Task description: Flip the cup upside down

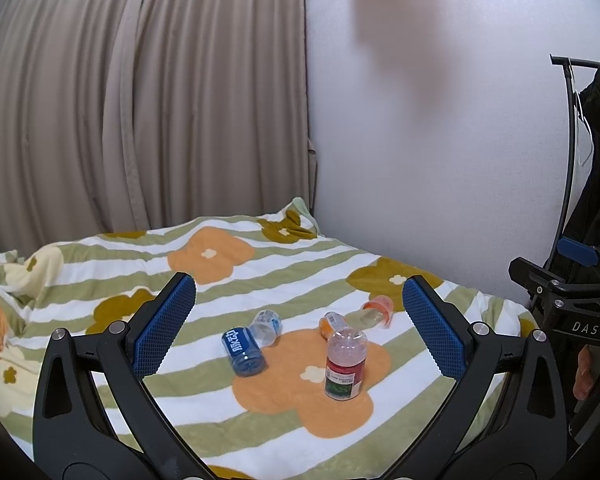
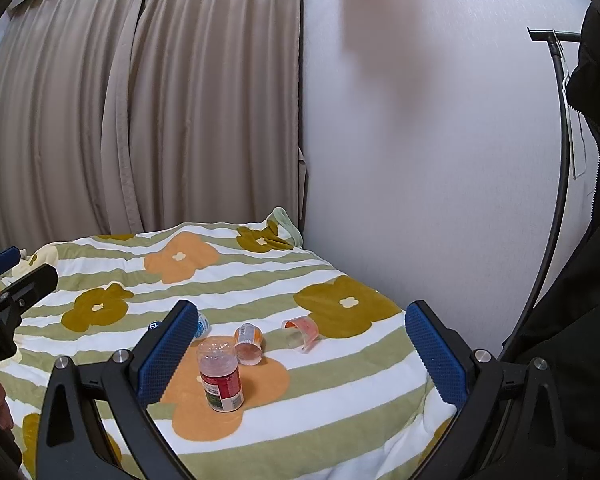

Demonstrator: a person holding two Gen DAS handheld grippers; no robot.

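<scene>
hovering over the bed (image 1: 100, 272), both grippers gape wide and hold nothing. the red cup (image 1: 345, 364) stands bottom-up on the orange flower. the left gripper (image 1: 300, 328) should grab a lying cup by its sides.

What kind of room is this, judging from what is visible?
Most likely a bedroom. The cups lie on a bed covered by a striped flower-print blanket, long beige curtains hang behind it, and a clothes rack with a dark garment stands by the white wall.
</scene>
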